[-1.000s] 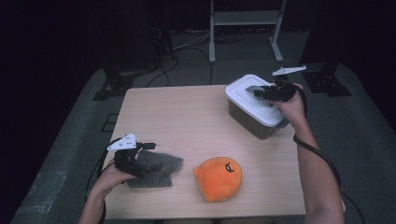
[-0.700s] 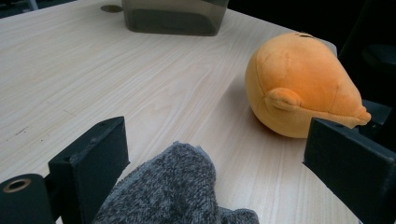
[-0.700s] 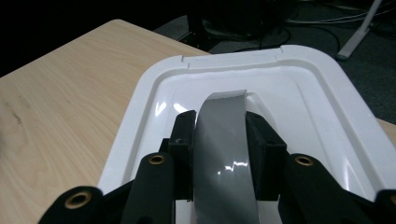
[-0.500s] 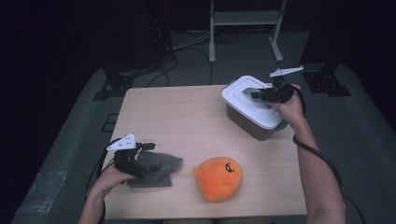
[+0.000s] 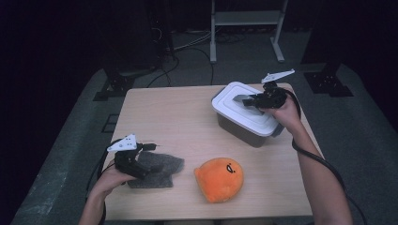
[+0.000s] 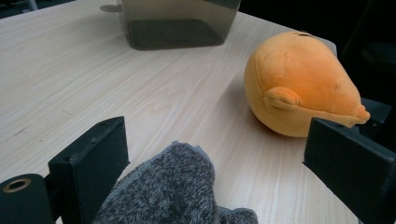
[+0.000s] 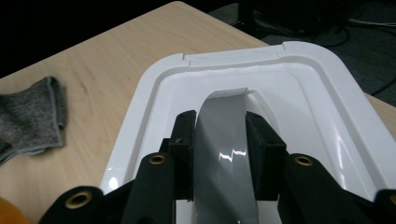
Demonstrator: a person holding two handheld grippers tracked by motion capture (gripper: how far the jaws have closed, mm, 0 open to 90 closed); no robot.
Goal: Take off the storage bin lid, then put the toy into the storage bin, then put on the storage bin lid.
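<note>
Lidded box (image 5: 246, 117) behind plush (image 5: 219, 178); sock (image 5: 157, 168) left.

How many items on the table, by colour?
Orange: 1, plush toy
Grey: 1, knit cloth
White-lidded: 1, box with a grey lid handle
Total: 3

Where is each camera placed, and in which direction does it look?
High view: above the person's side, looking forward and down at table; both forearms and tools show.
Left gripper view: on left tool, looking across grey sock to orange plush; jaws apart.
Right gripper view: on right tool, looking at white lid; jaws clamp its grey handle.
Shared: both gripper views show the sock.
</note>
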